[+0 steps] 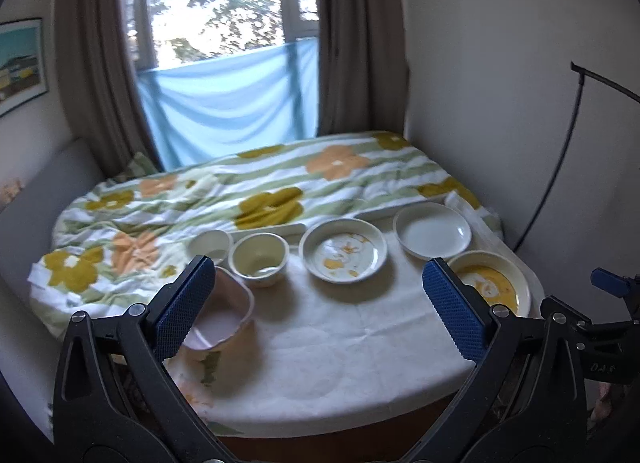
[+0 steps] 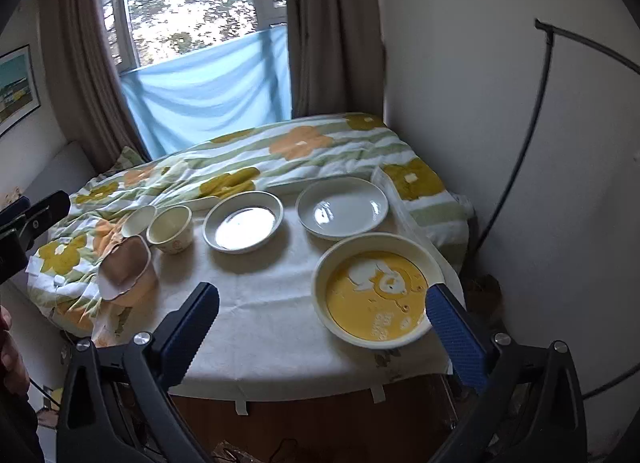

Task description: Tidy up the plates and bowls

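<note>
- The left gripper (image 1: 320, 303) is held wide open above the near edge of the table (image 1: 340, 363) — nothing is between its blue pads (image 1: 182, 309).
- A pink bowl (image 1: 226, 313) sits right by its left pad, which hides part of the bowl. I cannot tell if they touch.
- Just behind the pink bowl is a cream bowl (image 1: 259, 257), and a small white bowl (image 1: 210, 245) is beside that one, to the left.
- Past the open gap sits a flowered plate (image 1: 343, 250). A plain white plate (image 1: 432, 231) is to its right.
- The right gripper (image 2: 322, 309) is wide open too, and holds nothing.
- A big yellow plate (image 2: 376, 289) with a white cartoon animal on it lies just in front of its right pad (image 2: 454, 337). The pad covers a bit of the plate's near rim.
- From this side, the white plate (image 2: 342, 207) is behind the yellow one — the two are very close.
- The dishes rest on a white cloth (image 2: 260, 303), with a flowered blanket (image 2: 240, 167) bunched up behind them.
</note>
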Tool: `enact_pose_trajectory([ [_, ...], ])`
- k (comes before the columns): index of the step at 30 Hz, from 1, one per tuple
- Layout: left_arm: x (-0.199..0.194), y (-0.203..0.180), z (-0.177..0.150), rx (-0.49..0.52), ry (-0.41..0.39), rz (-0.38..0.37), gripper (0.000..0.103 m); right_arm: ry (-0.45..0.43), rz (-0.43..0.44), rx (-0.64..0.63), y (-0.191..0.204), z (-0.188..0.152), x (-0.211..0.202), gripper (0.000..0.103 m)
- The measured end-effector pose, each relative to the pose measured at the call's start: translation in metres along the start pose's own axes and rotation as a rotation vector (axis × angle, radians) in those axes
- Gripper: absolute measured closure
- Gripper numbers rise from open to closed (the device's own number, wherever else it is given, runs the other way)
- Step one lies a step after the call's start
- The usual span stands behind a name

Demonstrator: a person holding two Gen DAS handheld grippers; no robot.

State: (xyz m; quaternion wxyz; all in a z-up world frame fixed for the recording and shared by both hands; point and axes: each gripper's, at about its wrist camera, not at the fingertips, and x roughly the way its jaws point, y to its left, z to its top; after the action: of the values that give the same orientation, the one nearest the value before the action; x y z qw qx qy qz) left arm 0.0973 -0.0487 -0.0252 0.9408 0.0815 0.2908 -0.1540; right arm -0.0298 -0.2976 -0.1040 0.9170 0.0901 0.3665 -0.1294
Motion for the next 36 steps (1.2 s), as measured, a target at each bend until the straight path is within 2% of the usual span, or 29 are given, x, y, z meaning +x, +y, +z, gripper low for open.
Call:
enact_pose_trajectory([
  [7,0.1,-0.071,-0.004,0.112,0.165,-0.217,0.0,0.119,-0.067,0.166,-0.066,-0.022,0.039,0.0],
  [11,0.173,-0.111,-0.015,0.138,0.286,-0.336,0.0,0.153,-0.032,0.221,-0.101,-0.035,0.071,0.0],
  [14,0.221,-0.134,-0.027,0.156,0.368,-0.396,0.003,0.209,0.031,0.291,-0.124,-0.04,0.103,0.001],
  [17,0.265,-0.152,-0.04,0.168,0.478,-0.464,0.01,0.269,0.086,0.358,-0.145,-0.045,0.135,0.02],
  [19,0.293,-0.161,-0.049,0.182,0.558,-0.48,0.031,0.3,0.115,0.386,-0.154,-0.046,0.152,0.029],
  [22,0.324,-0.171,-0.06,0.178,0.653,-0.52,0.049,0.334,0.16,0.423,-0.167,-0.047,0.173,0.04],
  [23,0.333,-0.175,-0.064,0.182,0.674,-0.532,0.05,0.349,0.162,0.43,-0.17,-0.047,0.179,0.043],
  [26,0.348,-0.184,-0.072,0.2,0.706,-0.554,0.053,0.364,0.174,0.439,-0.177,-0.045,0.191,0.055],
  [28,0.355,-0.189,-0.076,0.208,0.722,-0.57,0.068,0.367,0.182,0.432,-0.179,-0.044,0.195,0.064],
  [29,0.358,-0.19,-0.078,0.215,0.731,-0.575,0.07,0.37,0.18,0.425,-0.179,-0.043,0.197,0.069],
  [34,0.364,-0.197,-0.083,0.214,0.749,-0.594,0.086,0.377,0.168,0.42,-0.184,-0.043,0.206,0.079],
  [36,0.365,-0.2,-0.085,0.214,0.756,-0.608,0.087,0.379,0.159,0.417,-0.186,-0.044,0.208,0.086],
])
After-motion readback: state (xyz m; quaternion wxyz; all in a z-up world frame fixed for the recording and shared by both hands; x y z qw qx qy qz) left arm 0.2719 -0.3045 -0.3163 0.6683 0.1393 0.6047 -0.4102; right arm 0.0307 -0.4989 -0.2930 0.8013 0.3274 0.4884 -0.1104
